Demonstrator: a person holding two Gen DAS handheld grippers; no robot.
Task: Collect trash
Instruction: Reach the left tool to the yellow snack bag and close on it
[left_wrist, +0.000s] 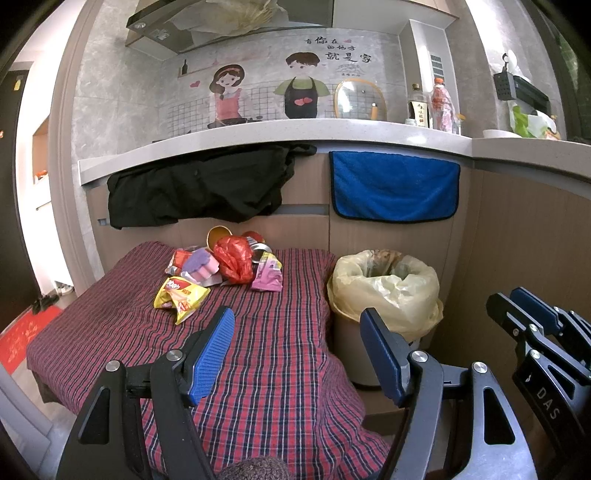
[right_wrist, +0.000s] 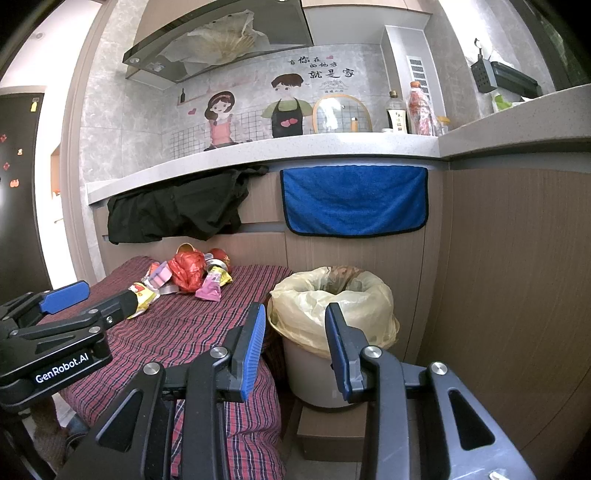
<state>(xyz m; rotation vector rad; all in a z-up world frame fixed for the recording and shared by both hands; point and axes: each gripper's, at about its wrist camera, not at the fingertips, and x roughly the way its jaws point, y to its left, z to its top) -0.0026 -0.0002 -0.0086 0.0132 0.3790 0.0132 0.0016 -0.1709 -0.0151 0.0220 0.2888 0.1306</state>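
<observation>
A heap of trash (left_wrist: 221, 266) lies at the far end of a bench draped in a red plaid cloth (left_wrist: 258, 350), close under the cupboard fronts: a yellow snack wrapper (left_wrist: 181, 295) nearest the camera, a crumpled red plastic bag (left_wrist: 234, 258) in the middle, a pink pouch (left_wrist: 267, 277) to its right, a purple and pink piece beside the red bag (I cannot tell what it is), and a gold-rimmed cup (left_wrist: 218, 234) on its side behind. Just right of the bench stands a bin (right_wrist: 317, 373) lined with a pale yellow bag (right_wrist: 332, 306), its mouth open. The left tool (left_wrist: 297, 354) hovers above the near part of the cloth, jaws wide apart with nothing between them, well short of the heap. The right tool (right_wrist: 295, 347) points toward the bin, its blue pads apart and empty too. A blue towel (left_wrist: 393, 184) and a black garment (left_wrist: 195, 188) hang over the kitchen counter's edge (left_wrist: 258, 138) behind.
</observation>
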